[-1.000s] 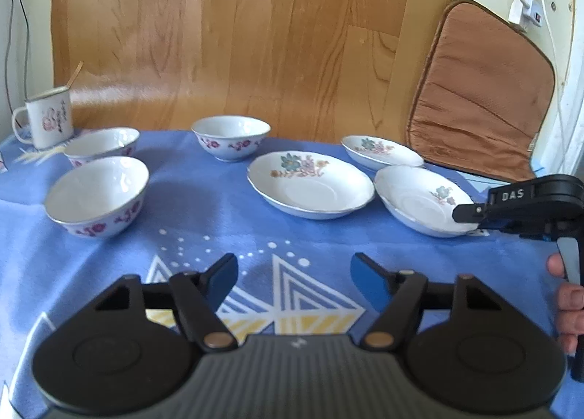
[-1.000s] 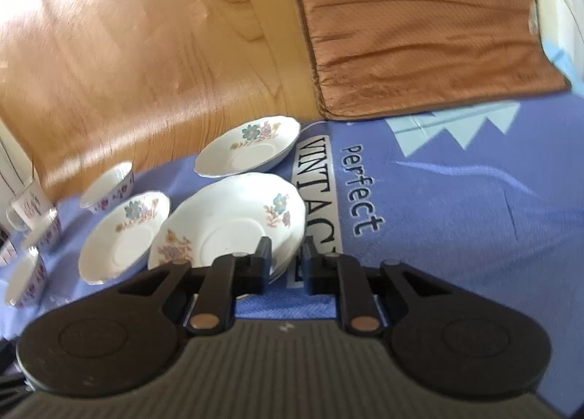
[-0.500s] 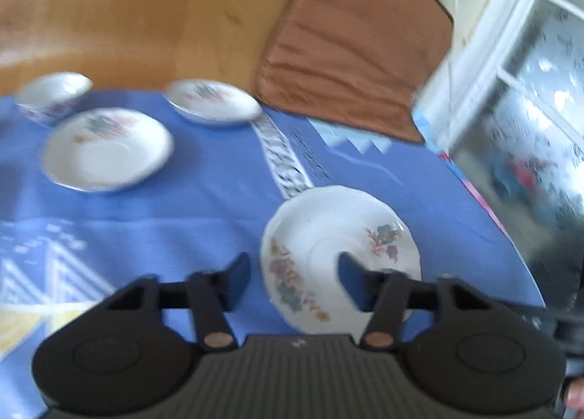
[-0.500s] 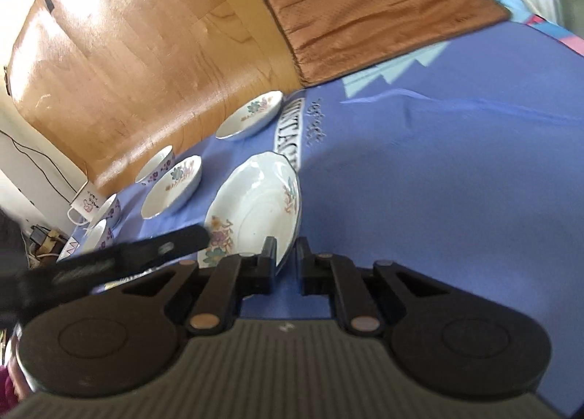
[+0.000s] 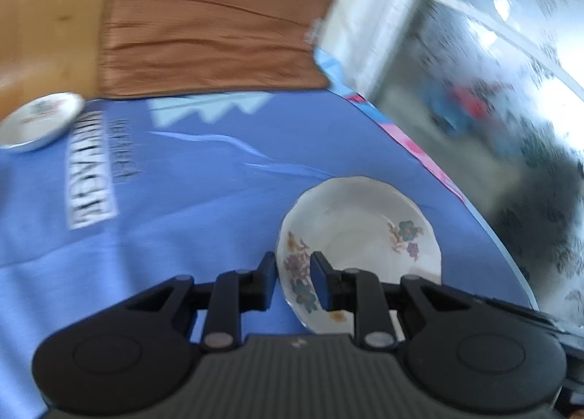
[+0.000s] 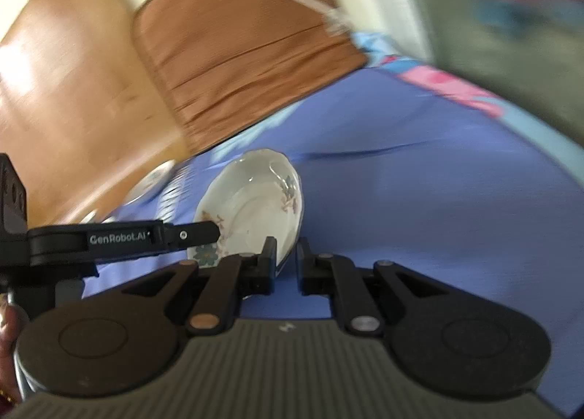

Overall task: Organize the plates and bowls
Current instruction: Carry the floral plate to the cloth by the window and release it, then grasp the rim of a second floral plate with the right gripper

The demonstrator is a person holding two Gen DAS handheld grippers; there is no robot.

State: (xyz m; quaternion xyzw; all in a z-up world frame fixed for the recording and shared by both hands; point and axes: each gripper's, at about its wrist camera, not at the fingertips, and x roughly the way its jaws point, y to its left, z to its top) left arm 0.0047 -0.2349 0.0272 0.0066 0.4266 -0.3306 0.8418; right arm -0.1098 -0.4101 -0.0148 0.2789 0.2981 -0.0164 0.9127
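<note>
The right gripper (image 6: pixel 285 265) pinches the near rim of a white flowered plate (image 6: pixel 255 207), its jaws nearly together with the rim's edge between them, and holds the plate tilted above the blue-clothed worktop (image 6: pixel 419 200). The left gripper (image 5: pixel 292 282) straddles the same plate (image 5: pixel 361 236) at its opposite rim; its jaws have just been closing and now stand narrow on either side of the rim, though the blur hides whether the pads press on it. A second flowered plate (image 5: pixel 38 119) lies well apart at the worktop's far left, beside white lettering printed on the cloth. Behind stands a brown cushion (image 5: pixel 208 21) against a wooden panel (image 6: pixel 62 90).
</note>
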